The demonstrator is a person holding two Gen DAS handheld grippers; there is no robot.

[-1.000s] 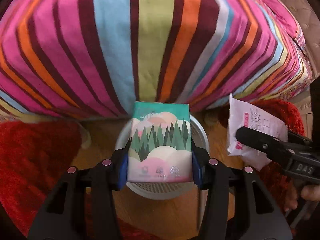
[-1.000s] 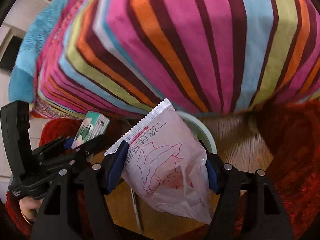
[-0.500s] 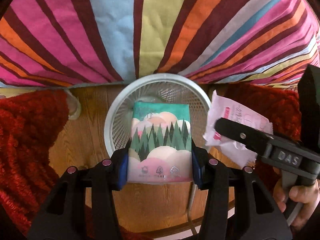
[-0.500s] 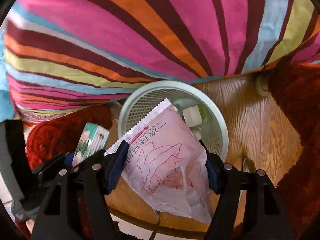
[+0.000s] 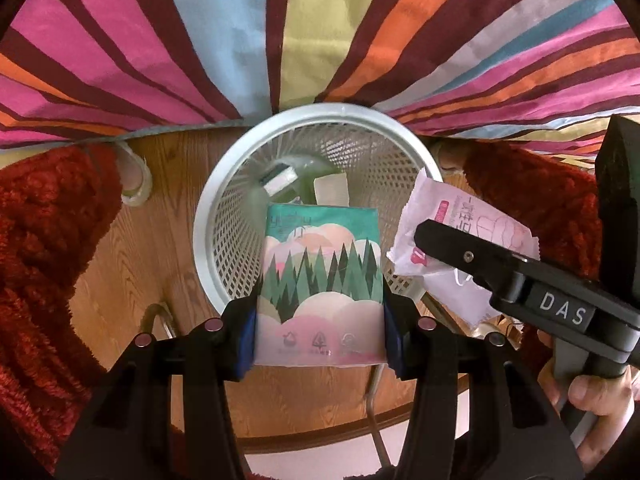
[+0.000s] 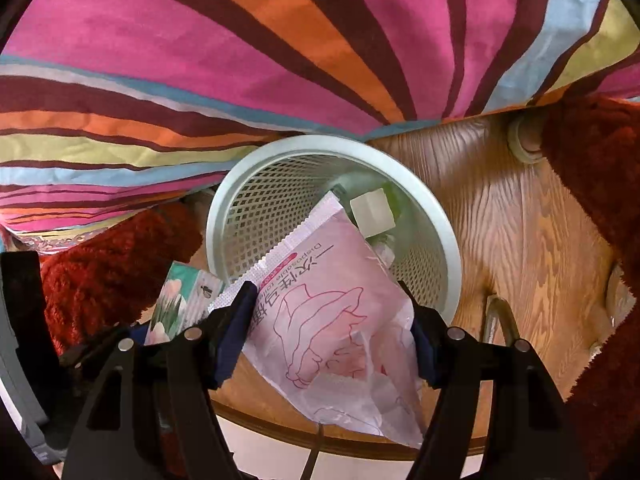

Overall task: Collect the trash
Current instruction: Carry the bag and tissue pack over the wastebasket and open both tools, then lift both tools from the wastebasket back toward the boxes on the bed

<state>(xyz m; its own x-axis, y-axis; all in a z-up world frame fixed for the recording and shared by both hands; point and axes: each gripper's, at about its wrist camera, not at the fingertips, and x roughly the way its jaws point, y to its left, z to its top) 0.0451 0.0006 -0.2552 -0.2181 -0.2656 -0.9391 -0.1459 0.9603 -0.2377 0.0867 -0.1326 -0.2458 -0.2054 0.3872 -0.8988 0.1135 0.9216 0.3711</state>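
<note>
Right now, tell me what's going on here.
A person is binning trash with two handheld grippers. The left gripper holds a tissue pack over the white mesh basket; the right gripper grips a pink wrapper above its rim. Neither is dropped yet. The basket, already holding some scraps, stands on a wood floor beside a striped bedspread.

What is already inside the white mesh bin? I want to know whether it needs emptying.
The bin holds a pale square piece and some green, clear wrapping. The tissue pack and pink packet cover the rest.
</note>
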